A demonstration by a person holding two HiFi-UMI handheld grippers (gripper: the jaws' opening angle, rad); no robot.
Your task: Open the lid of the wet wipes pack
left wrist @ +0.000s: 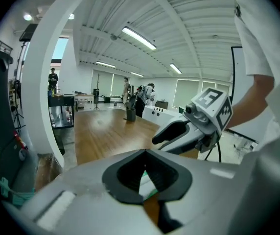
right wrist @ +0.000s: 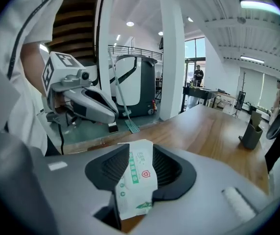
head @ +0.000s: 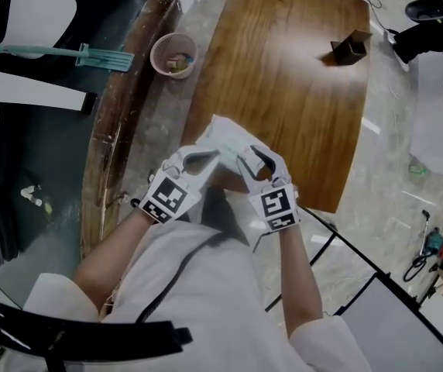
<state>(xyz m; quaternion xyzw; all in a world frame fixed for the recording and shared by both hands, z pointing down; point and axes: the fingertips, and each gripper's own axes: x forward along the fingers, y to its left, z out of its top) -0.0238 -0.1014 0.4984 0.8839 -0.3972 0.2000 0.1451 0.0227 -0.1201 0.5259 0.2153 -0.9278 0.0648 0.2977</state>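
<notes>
1. White shirt [head: 190, 285] and bare forearms fill the near part of the head view. Ahead of them the left gripper [head: 208, 158] and right gripper [head: 246, 163] face each other with their tips close. The wet wipes pack [head: 225, 134] sits between and just beyond them, over the near end of the wooden table [head: 283, 76].
2. Only the right gripper view shows the pack's print: white film, green lettering and a small red shield. The pack stands on edge between the right fingers [right wrist: 111, 168], which are apart and not pressing it.
3. Only the left gripper view shows the left fingers [left wrist: 129, 174] together, pinching a thin white-and-green sliver of the pack.
4. Well beyond the left fingers is a pink basket [head: 173, 54] holding small scraps. Far beyond the right fingers a dark holder [head: 350, 47] stands on the table — what is in it I cannot tell.
5. The pack looks crumpled — whether its lid is raised I cannot tell.
</notes>
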